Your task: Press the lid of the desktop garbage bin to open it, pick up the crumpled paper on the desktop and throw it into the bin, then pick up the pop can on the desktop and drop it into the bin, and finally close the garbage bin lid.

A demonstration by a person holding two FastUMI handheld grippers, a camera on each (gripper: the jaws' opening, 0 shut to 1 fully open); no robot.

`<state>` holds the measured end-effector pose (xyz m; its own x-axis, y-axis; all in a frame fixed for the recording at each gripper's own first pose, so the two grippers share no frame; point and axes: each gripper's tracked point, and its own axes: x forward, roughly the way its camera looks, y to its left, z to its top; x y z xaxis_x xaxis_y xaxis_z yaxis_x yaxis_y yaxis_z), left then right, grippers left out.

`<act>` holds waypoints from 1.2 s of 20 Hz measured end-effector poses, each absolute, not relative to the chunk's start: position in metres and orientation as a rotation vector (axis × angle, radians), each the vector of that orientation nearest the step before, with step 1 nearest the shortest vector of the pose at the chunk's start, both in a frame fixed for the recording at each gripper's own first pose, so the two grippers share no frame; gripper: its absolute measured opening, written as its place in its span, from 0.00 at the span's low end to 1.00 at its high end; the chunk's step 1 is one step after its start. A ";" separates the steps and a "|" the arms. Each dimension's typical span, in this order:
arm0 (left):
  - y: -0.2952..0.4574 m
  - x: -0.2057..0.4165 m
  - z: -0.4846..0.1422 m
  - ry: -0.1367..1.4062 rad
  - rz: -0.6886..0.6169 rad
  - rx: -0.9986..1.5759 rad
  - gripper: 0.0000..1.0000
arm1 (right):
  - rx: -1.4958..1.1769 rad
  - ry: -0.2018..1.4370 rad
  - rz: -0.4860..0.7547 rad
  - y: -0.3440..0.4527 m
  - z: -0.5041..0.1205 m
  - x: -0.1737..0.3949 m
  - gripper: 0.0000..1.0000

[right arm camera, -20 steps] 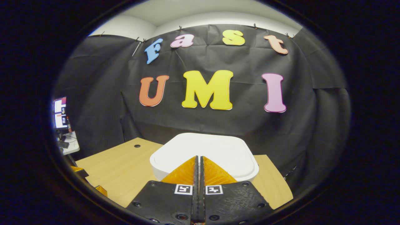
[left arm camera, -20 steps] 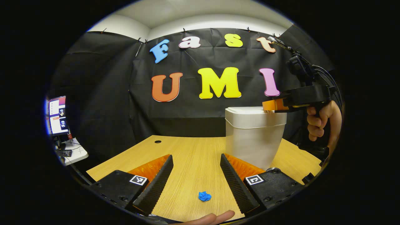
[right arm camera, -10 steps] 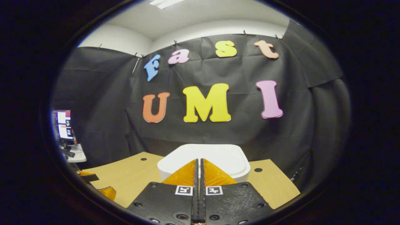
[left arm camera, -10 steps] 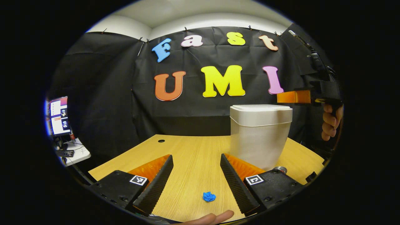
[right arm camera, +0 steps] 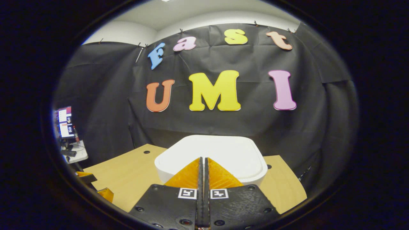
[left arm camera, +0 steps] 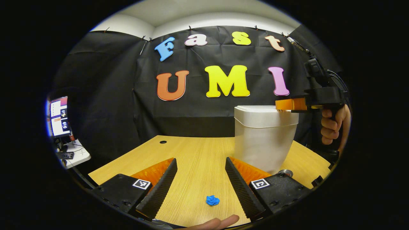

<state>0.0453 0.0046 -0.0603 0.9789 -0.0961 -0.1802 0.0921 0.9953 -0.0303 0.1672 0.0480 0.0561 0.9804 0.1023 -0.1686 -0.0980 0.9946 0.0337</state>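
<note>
A white bin (left arm camera: 263,143) stands on the wooden desk (left arm camera: 198,153) with its lid (right arm camera: 223,150) down. My right gripper (right arm camera: 202,158) is shut with nothing in it. Its tips rest over the near part of the lid, and in the left gripper view this right gripper (left arm camera: 281,104) sits level with the lid's right edge. My left gripper (left arm camera: 200,160) is open low over the desk. Blue crumpled paper (left arm camera: 212,200) lies on the desk between its fingers. The pop can's top (left arm camera: 285,172) peeks out beside the bin's base, behind one finger.
A hand (left arm camera: 332,123) holds the right gripper's handle at the far right. A fingertip (left arm camera: 220,221) shows at the bottom edge. A monitor (left arm camera: 58,116) and a small white table (left arm camera: 76,155) stand off the desk's left. A cable hole (left arm camera: 163,141) marks the desk's back.
The right gripper lifted off the lid half a second ago and has come back down to lid level. The lid stays down. The left gripper has barely moved.
</note>
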 end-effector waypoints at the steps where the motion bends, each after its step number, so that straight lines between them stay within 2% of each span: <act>1: 0.006 0.046 -0.060 0.183 -0.091 -0.022 0.98 | 0.019 0.161 0.100 0.048 0.058 0.164 0.01; 3: 0.009 0.048 -0.060 0.179 -0.085 -0.018 0.98 | 0.021 0.082 0.103 0.045 0.069 0.153 0.01; 9: 0.002 0.054 -0.075 0.211 -0.089 -0.030 0.98 | 0.056 -0.003 0.103 0.034 0.056 0.107 0.01; 12: -0.006 0.055 -0.082 0.231 -0.110 -0.034 0.98 | 0.018 -0.033 0.055 0.018 0.058 0.087 0.38; 13: -0.008 0.056 -0.084 0.231 -0.117 -0.033 0.98 | -0.004 -0.050 0.043 0.013 0.062 0.082 0.43; 16: -0.006 0.059 -0.101 0.255 -0.119 -0.026 0.98 | -0.005 -0.053 0.051 0.009 0.053 0.063 0.75; 17: -0.004 0.061 -0.112 0.280 -0.113 -0.028 0.98 | 0.010 -0.055 0.067 0.009 0.050 0.055 0.77; 20: 0.002 0.065 -0.164 0.435 -0.095 -0.041 0.98 | 0.048 -0.046 0.107 0.008 0.041 0.039 0.96; 24: -0.004 0.065 -0.210 0.566 -0.120 -0.053 0.99 | 0.057 -0.003 0.119 0.005 0.024 0.034 0.96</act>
<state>0.0655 -0.0043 -0.2102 0.8372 -0.1281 -0.5317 0.0989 0.9916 -0.0832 0.0340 0.0053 0.0238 0.9929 0.1184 0.0066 -0.1186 0.9913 0.0567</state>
